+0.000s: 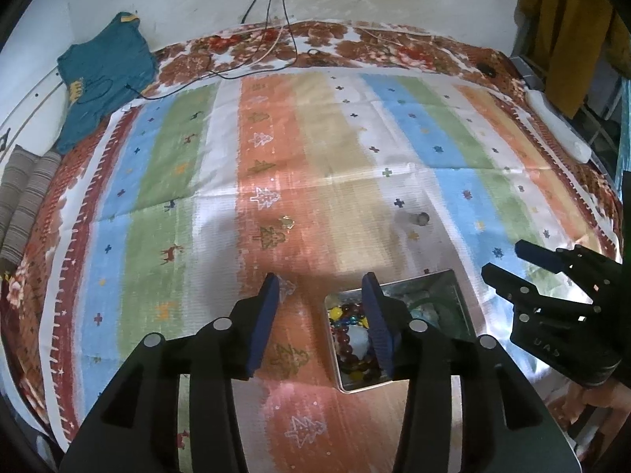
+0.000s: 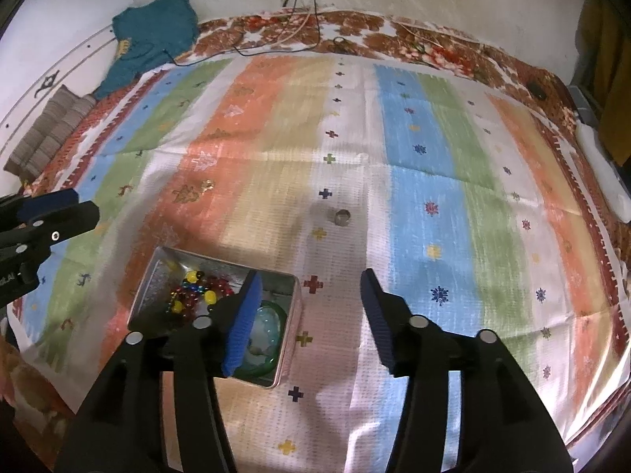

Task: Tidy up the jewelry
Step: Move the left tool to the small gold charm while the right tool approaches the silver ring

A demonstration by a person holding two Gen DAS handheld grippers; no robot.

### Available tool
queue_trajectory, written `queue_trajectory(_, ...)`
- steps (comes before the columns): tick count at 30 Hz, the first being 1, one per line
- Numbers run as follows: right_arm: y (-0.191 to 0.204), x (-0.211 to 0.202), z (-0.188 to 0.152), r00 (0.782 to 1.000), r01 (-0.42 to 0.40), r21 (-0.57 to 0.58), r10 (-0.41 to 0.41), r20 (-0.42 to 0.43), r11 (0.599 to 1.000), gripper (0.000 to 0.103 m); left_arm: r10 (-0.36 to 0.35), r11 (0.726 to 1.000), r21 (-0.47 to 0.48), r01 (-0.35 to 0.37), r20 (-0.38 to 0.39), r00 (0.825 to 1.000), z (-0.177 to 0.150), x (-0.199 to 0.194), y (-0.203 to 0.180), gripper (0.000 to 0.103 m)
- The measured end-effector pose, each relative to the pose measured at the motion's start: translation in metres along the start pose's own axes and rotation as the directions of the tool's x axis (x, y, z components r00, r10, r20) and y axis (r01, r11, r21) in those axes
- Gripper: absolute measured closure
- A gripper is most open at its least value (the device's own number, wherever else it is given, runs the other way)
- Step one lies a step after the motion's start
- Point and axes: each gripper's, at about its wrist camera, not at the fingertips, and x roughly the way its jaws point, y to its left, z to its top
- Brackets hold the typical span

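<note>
Both the left tool and right tool hover wide apart and empty above a striped cloth, the bead-filled metal tin between them, a ring lying apart beyond.

The left gripper hides part of the tin's beads; the ring is blurred.

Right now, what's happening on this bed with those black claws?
A person is sorting jewelry with two handheld grippers. A metal tin on the striped cloth already holds beads and a green bangle. A ring lies loose beyond it. The left gripper and right gripper are both open, holding nothing.
</note>
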Motion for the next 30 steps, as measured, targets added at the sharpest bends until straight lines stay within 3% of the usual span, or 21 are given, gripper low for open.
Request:
queue_trajectory(8, -0.002, 0.016, 0.01, 0.999, 0.017, 0.0, -0.017, -0.027, 1.0, 0.041, 0.023, 1.0, -0.006, -0.023, -0.026, 0.999, 0.01, 0.013, 0.002, 0.048)
queue_trajectory(30, -0.006, 0.057, 0.038, 0.995, 0.018, 0.016, -0.017, -0.099, 1.0, 0.039, 0.115, 0.993, 0.007, -0.115, -0.135, 0.984, 0.036, 0.072, 0.018, 0.046)
